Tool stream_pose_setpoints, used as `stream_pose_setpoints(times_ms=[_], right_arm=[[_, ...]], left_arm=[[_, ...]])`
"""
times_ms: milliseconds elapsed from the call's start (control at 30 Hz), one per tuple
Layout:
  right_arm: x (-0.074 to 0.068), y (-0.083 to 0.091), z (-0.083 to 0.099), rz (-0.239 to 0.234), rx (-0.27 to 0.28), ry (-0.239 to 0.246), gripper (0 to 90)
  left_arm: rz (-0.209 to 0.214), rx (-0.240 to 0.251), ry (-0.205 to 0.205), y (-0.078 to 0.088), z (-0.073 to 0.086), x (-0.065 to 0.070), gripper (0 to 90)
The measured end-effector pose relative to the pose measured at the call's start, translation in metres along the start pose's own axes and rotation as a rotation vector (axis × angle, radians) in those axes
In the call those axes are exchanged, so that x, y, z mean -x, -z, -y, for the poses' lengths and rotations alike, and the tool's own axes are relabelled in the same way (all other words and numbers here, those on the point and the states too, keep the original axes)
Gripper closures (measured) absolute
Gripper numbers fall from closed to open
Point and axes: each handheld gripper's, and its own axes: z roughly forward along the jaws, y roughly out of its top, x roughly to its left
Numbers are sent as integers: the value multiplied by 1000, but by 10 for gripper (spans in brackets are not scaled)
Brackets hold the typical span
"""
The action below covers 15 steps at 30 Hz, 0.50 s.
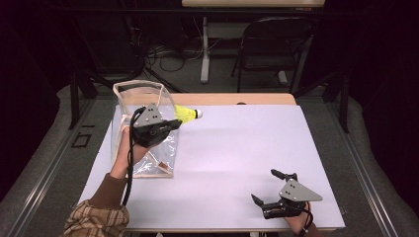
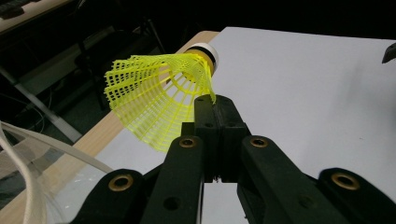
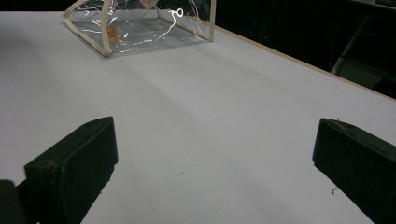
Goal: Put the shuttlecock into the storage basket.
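A yellow shuttlecock [image 1: 188,114] with a white cork tip hangs in the air at the table's back left, held by the edge of its mesh skirt [image 2: 154,100]. My left gripper [image 1: 175,123] is shut on that skirt, its two pads [image 2: 217,123] pressed together on the rim. Just left of it stands a clear plastic bag [image 1: 141,128] with cream trim, open at the top; it also lies far off in the right gripper view [image 3: 140,25]. My right gripper [image 1: 269,187] rests near the table's front right, jaws wide open over bare white surface, nothing between them.
The white table top [image 1: 237,148] has a wooden back edge [image 1: 232,98]. A dark chair [image 1: 274,47] and a table leg [image 1: 204,49] stand on the floor beyond, with cables around them. A plaid sleeve [image 1: 96,219] enters at the lower left.
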Motion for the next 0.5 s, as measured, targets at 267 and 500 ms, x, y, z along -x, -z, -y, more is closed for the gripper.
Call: stream_pose_setpoints(times_ms=[267,500], right_arm=[[0,0,0,2,2,0,0],[0,0,0,-1,2,-1,0]], left_arm=[[-18,12,-10,2,-9,-4,897],[-23,20,-6,4,-13,-8,897]])
